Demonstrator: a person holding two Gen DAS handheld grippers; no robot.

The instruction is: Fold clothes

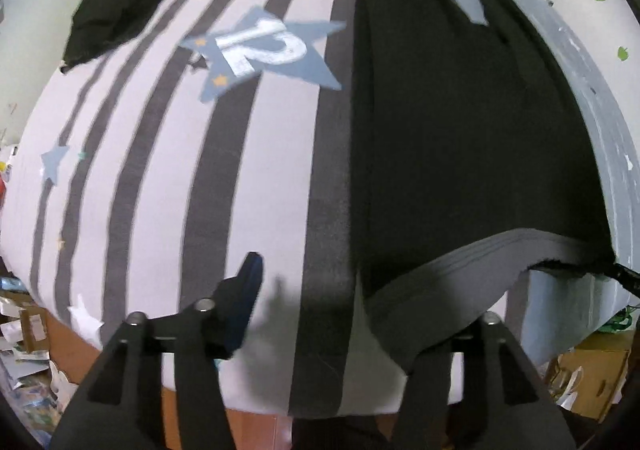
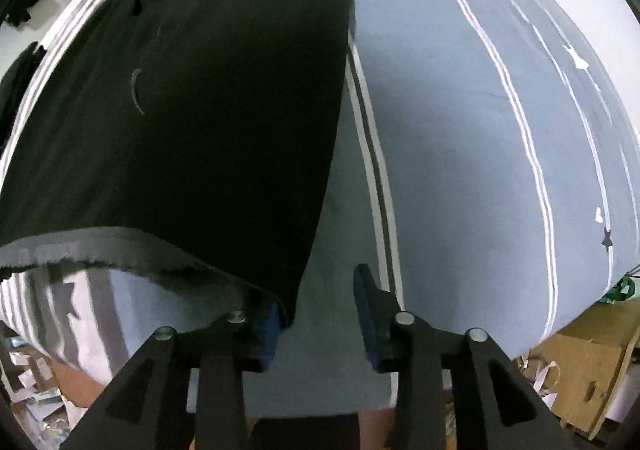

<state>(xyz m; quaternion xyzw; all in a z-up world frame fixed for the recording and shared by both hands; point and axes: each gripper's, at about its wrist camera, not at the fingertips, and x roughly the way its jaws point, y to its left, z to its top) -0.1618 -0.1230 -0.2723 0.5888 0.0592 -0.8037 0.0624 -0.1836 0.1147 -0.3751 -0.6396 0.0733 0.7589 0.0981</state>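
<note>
Now the black shorts (image 2: 192, 98) hang beside both spread hand-held grippers (image 2: 320, 314), waistband (image 1: 460, 274) unpinched.

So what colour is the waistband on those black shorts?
Grey, on the waistband of the black shorts; it shows best in the left wrist view.

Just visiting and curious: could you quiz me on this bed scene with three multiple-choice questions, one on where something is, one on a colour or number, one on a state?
1. Where does the black garment with the grey waistband lie?
A. on the striped bedsheet
B. on the floor
C. in a box

2. Which number is on the blue star?
A. 7
B. 12
C. 30

3. How do the right gripper jaws stand?
A. clamped together
B. apart
C. hidden

A: it spreads over the sheet. B: white digits read 12. B: a gap shows, the waistband corner hanging by the left finger.
</note>
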